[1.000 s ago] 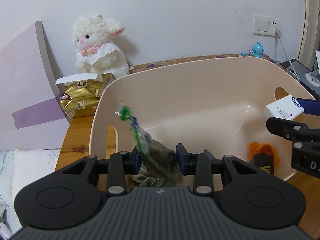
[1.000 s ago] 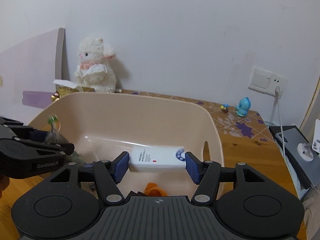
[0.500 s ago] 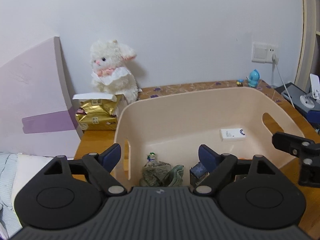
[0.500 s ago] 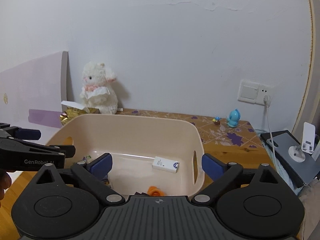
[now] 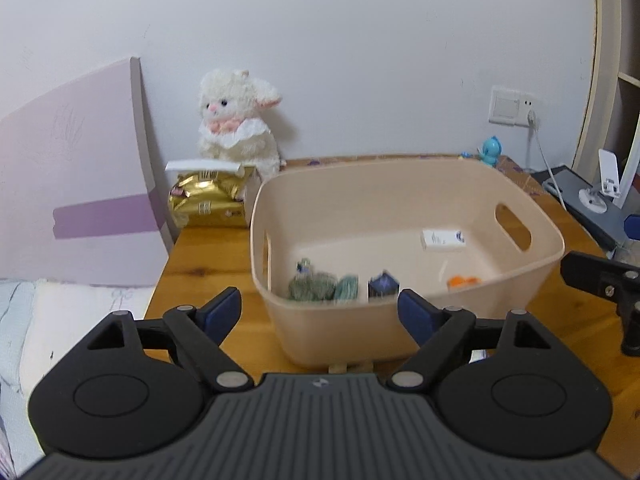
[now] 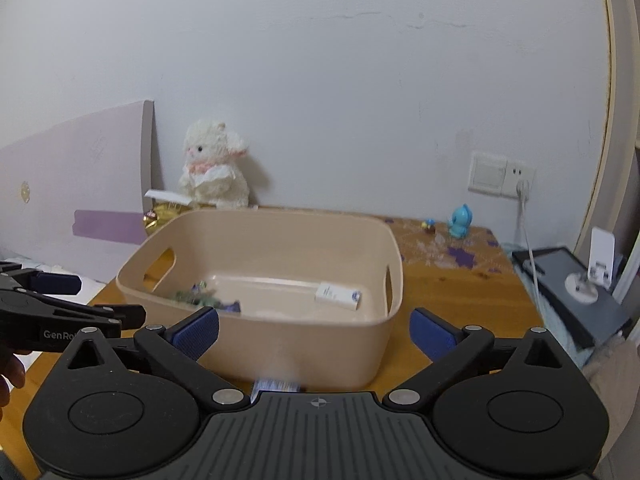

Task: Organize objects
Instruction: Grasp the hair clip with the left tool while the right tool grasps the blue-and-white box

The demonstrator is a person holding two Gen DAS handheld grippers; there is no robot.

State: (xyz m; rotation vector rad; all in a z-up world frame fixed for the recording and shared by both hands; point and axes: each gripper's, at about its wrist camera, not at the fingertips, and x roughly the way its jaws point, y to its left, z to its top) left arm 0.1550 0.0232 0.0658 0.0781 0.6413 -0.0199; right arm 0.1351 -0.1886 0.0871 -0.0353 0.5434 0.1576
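Note:
A beige plastic bin (image 5: 404, 196) stands on the wooden table; it also shows in the right wrist view (image 6: 280, 344). Inside lie a green netted bundle (image 5: 312, 286), a small dark blue box (image 5: 383, 285), an orange item (image 5: 464, 281) and a white box (image 5: 443, 238), which also shows in the right wrist view (image 6: 338, 296). My left gripper (image 5: 320, 312) is open and empty, held back in front of the bin. My right gripper (image 6: 314, 330) is open and empty, also back from the bin.
A white plush lamb (image 5: 238, 120) and a gold packet (image 5: 208, 200) sit at the back left by a lilac board (image 5: 76, 184). A blue toy bird (image 6: 460, 221), a wall socket with cable (image 6: 520, 188) and a dark device (image 6: 576, 292) are on the right. A small packet (image 6: 276, 385) lies under the bin's front edge.
Both grippers opened, dropping the green bundle and the white box into the bin. Both then pulled back and up from the bin.

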